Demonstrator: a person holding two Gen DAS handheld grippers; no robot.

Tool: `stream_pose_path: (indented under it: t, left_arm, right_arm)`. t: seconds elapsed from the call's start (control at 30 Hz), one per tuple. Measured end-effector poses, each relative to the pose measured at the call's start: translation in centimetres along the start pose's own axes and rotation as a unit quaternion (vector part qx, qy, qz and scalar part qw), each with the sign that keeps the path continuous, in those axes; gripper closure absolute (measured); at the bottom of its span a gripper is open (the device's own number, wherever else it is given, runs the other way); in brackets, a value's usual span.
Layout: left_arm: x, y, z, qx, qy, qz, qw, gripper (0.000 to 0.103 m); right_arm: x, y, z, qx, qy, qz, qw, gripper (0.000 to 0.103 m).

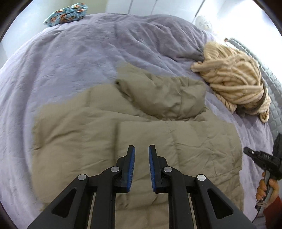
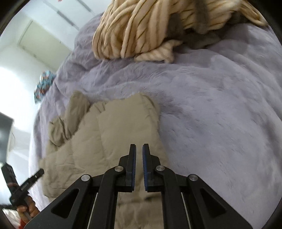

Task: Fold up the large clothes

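Your left gripper point(image 1: 141, 149) hangs over the khaki quilted jacket point(image 1: 134, 133), its 2 blue-padded fingers point(image 1: 132, 158) parted by a moderate gap with nothing between them. The jacket lies spread on the lavender bedspread point(image 1: 61, 61), partly folded, with 1 rumpled section bunched toward its far side. Your right gripper point(image 2: 139, 149) hovers above the jacket's point(image 2: 109, 133) right edge, fingers drawn to a narrow slit and gripping nothing; whether either tool touches the fabric cannot be told. From the left wrist view, your right gripper point(image 1: 259, 155) shows at the frame's right edge, held in your hand point(image 1: 266, 188). From the right wrist view, your left gripper point(image 2: 26, 183) appears blurred at lower left. A cream chunky-knit throw point(image 1: 234, 81) sits heaped near the jacket's far right corner, apart from it. A blue patterned cloth point(image 1: 67, 14) lies at the far edge of the bed
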State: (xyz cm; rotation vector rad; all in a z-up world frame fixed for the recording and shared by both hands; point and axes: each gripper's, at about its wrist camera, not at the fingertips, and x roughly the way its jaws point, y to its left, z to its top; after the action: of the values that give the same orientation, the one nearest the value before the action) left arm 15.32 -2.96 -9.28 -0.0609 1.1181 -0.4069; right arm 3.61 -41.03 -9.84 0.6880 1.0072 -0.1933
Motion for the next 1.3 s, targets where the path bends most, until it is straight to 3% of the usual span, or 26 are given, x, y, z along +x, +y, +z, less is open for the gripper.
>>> stream_pose_path:
  t: [0.1,0.23,0.43,0.7,1.07,1.1,1.13,1.17,1.2,1.3]
  left_arm:
    - [3.2,-0.4,-1.0,0.014,0.022,0.030,0.9992,0.085]
    - [5.0,0.5,-1.7,0.003,0.026,0.007,0.9996,0.085]
    - [5.5,0.1,-1.7,0.015,0.027,0.022,0.9993,0.085]
    - [1.7,-0.1,-1.6,0.011,0.025,0.045,0.9986,0.085]
    - [-2.5,1.5,-6.2,-0.009,0.044,0.069,0.9966,0.085]
    - [-2.9,1.7,-6.8,-0.010,0.045,0.074,0.9962,0.082]
    - [-3.2,1.8,-7.2,-0.011,0.047,0.081,0.9956,0.070]
    - [-3.7,2.0,-7.9,-0.014,0.047,0.092,0.9945,0.035]
    - [-4.2,2.2,-8.3,-0.019,0.038,0.100,0.9941,0.023]
    - [-5.4,2.3,-9.5,-0.011,0.037,0.104,0.9938,0.023]
  right_arm:
    - [2.5,-0.1,-0.5,-0.009,0.017,-0.019,1.000,0.095]
    - [4.6,-1.5,-1.5,0.006,0.016,-0.015,1.000,0.096]
    - [5.2,-1.3,-1.3,0.001,0.015,-0.028,0.999,0.096]
    - [1.3,0.2,-1.9,0.002,0.011,-0.034,0.999,0.095]
    - [-2.4,2.0,-8.3,0.005,0.044,-0.039,0.998,0.095]
    - [-2.6,2.1,-8.8,0.006,0.048,-0.039,0.998,0.095]
    - [-2.8,2.1,-9.3,0.009,0.052,-0.037,0.998,0.095]
    - [-2.9,2.2,-9.8,0.013,0.057,-0.036,0.998,0.095]
    - [-3.0,2.2,-10.1,0.015,0.060,-0.035,0.997,0.095]
    - [-3.6,2.6,-11.5,0.015,0.072,-0.035,0.997,0.095]
